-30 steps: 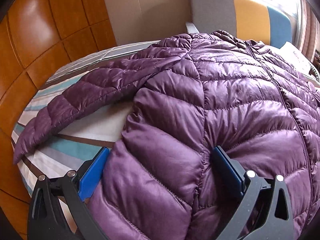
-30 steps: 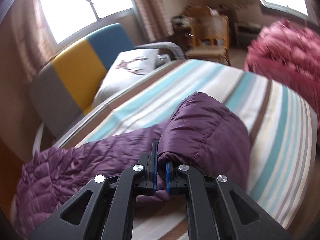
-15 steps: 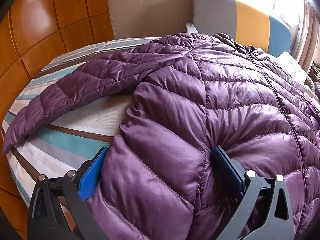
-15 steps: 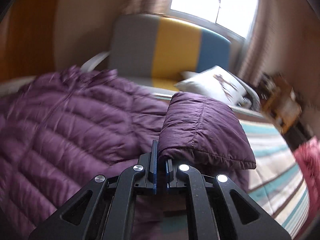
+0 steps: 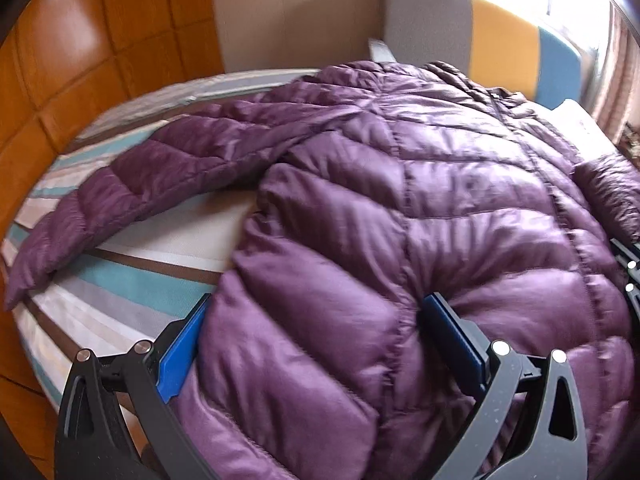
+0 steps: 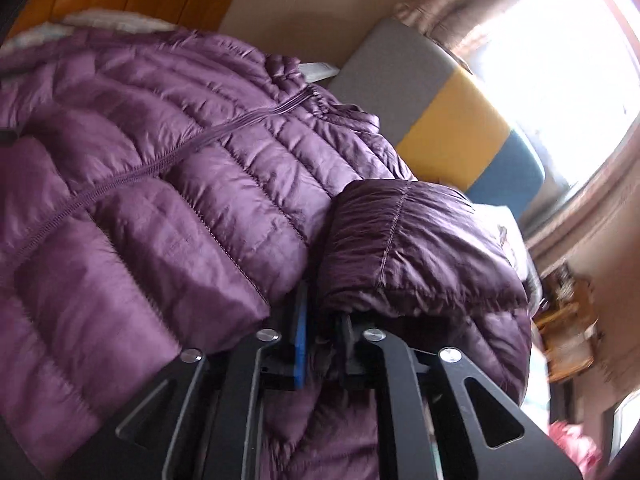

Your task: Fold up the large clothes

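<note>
A purple quilted down jacket (image 5: 360, 220) lies front up on a striped bed (image 5: 120, 292), zip running up its middle. One sleeve (image 5: 140, 172) stretches out to the left. My left gripper (image 5: 318, 344) is open wide and rests on the jacket's near hem, with puffy fabric bulging between its blue pads. The other sleeve's cuff (image 6: 408, 248) is folded in over the jacket front (image 6: 140, 200). My right gripper (image 6: 324, 328) sits at that cuff with its jaws opening; the cuff's edge is between them and a gap shows beside the blue pad. The right gripper's frame (image 5: 632, 276) shows at the far right.
A grey, yellow and blue padded headboard (image 5: 500, 52) stands beyond the collar, with a white pillow (image 5: 576, 120) beside it. Orange wooden panels (image 5: 80, 60) run along the left. A wooden piece of furniture (image 6: 568, 312) and a pink garment (image 6: 572, 448) lie to the right.
The right gripper carried the sleeve cuff from out over the striped bed in across the jacket front, rolling as it went, and its jaws have parted. The left gripper stayed put.
</note>
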Motion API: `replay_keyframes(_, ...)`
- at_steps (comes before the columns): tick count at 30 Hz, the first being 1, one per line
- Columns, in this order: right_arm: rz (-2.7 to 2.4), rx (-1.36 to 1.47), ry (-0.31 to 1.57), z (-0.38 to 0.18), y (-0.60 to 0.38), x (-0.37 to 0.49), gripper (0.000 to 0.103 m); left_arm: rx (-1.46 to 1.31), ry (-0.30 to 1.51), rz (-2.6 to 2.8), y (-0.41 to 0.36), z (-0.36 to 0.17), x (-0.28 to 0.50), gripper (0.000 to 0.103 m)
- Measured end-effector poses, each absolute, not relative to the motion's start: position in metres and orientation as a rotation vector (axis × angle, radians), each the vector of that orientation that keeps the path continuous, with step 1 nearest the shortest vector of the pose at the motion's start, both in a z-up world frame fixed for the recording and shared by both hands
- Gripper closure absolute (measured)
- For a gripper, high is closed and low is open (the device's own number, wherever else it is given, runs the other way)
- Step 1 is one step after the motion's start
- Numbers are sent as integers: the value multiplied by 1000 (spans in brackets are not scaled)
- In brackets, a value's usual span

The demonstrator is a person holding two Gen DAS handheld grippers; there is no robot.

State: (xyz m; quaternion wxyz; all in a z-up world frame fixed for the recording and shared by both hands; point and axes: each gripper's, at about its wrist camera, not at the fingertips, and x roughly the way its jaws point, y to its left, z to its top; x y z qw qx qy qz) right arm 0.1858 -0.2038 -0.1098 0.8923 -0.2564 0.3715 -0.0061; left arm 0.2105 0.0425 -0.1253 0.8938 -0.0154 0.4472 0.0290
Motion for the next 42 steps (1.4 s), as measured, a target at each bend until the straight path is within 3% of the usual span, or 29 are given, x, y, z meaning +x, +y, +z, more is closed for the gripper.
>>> replay_keyframes(2,-7,-469,758,-101,-210,176,59,-41,931,52,40,-121,212,2)
replay_keyframes(3,-10,-454,751,-96,-210,175,40,-37,933,61,38,-120,213,2)
replay_keyframes(4,-26,-427,735,-94,-215,177,35,-24,936,75,35,-119,215,2)
replay_keyframes(8,-78,-249,804,-86,-237,207,35,39,932,102,26,-124,219,2)
replay_keyframes(10,-76,-224,800,-84,-236,217,41,19,917,93,29,-128,216,2)
replay_keyframes(18,156,-542,738,-102,-158,193,43,-45,915,73,37,-130,214,2)
replay_keyframes(23,113,-440,710,-89,-183,170,43,7,898,84,25,-121,214,2)
replay_keyframes(29,-317,-105,633,-69,-276,139,40,22,825,48,-15,-85,224,2)
replay_keyframes(33,-553,117,676,-74,-340,139,40,144,816,80,-53,-76,239,2)
replay_keyframes(42,-471,63,759,-95,-332,172,40,163,862,239,-26,-106,192,2)
